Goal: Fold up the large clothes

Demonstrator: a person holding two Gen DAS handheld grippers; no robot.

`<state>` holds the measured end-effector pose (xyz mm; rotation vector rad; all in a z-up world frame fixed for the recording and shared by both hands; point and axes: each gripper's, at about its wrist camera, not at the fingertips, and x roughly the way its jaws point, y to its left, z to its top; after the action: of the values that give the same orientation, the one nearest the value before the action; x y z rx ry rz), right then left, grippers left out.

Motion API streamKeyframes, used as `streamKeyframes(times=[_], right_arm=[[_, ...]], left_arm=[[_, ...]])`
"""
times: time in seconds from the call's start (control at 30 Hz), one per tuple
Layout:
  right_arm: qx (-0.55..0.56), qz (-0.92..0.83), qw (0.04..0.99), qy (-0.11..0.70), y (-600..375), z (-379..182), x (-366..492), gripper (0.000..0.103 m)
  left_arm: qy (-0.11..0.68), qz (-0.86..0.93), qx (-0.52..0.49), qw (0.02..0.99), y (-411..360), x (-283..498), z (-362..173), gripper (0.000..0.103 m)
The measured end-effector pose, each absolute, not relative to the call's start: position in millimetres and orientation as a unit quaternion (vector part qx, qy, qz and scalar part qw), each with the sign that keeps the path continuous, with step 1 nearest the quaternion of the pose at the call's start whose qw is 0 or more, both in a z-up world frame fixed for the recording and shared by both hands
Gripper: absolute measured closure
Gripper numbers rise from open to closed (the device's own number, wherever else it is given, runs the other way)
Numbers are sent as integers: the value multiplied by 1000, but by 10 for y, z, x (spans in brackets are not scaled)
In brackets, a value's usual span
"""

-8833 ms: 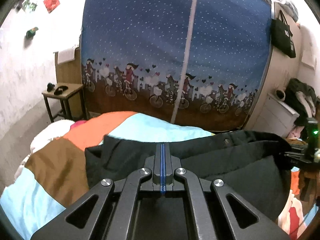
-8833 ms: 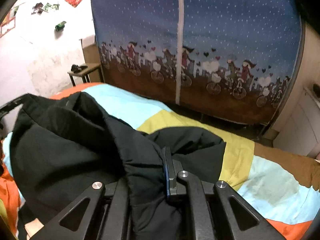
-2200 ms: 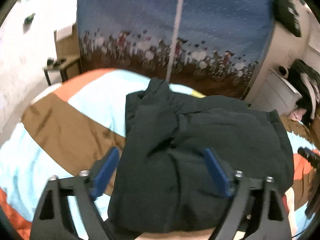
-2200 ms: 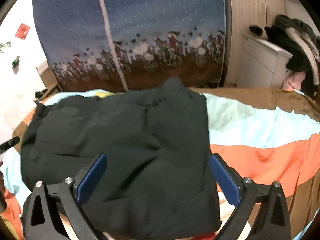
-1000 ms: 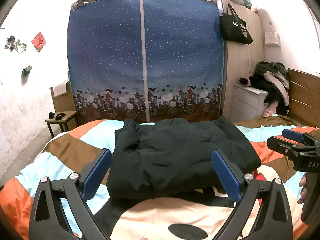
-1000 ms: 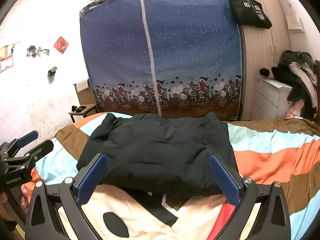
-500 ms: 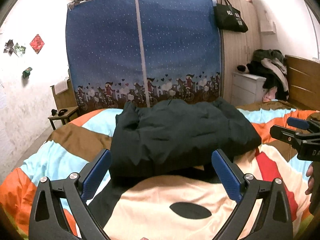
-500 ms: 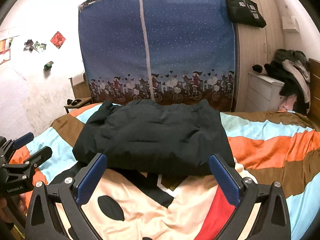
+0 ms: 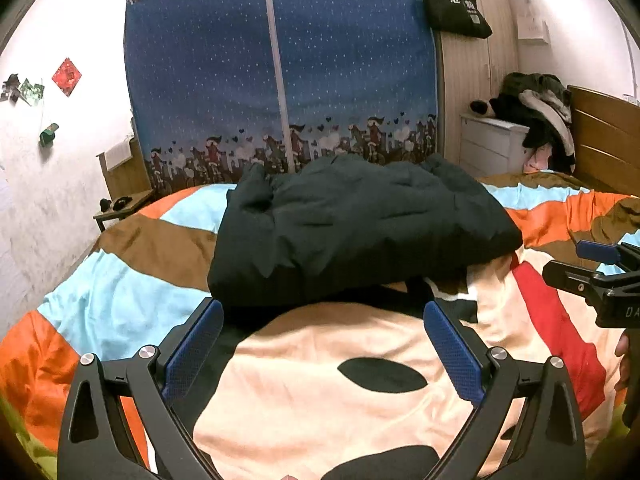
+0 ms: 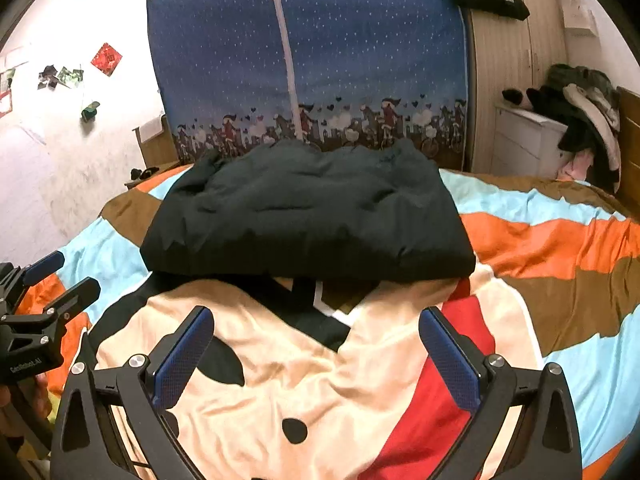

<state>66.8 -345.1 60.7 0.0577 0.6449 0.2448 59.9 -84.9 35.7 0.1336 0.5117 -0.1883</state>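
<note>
Black, puffy and soft, the folded jacket [image 10: 304,216] would slump; both grippers, left gripper [image 9: 322,354] and right gripper [image 10: 316,356], hang spread wide and empty, best gripping its near hem.

Folded black jacket [image 10: 308,216] is the one bulky obstacle, mid-bed. On its near side only flat quilt [image 10: 360,392], open to left gripper [image 9: 324,352] and right gripper [image 10: 316,356], both spread wide. Beyond it, blue fabric wardrobe [image 10: 312,56] blocks.

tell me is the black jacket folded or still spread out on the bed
Folded. The black jacket lies as a compact, thick rectangular bundle on the striped quilt, with no sleeves trailing. Both grippers, left and right, are open and clear of it.
</note>
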Motion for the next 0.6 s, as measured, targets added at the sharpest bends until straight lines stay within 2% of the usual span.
streamKeyframes(times=[0.6], right_arm=[[34, 125, 935, 330, -3432, 524, 652, 0]], left_arm=[[257, -101, 74, 958, -841, 585, 302, 5]])
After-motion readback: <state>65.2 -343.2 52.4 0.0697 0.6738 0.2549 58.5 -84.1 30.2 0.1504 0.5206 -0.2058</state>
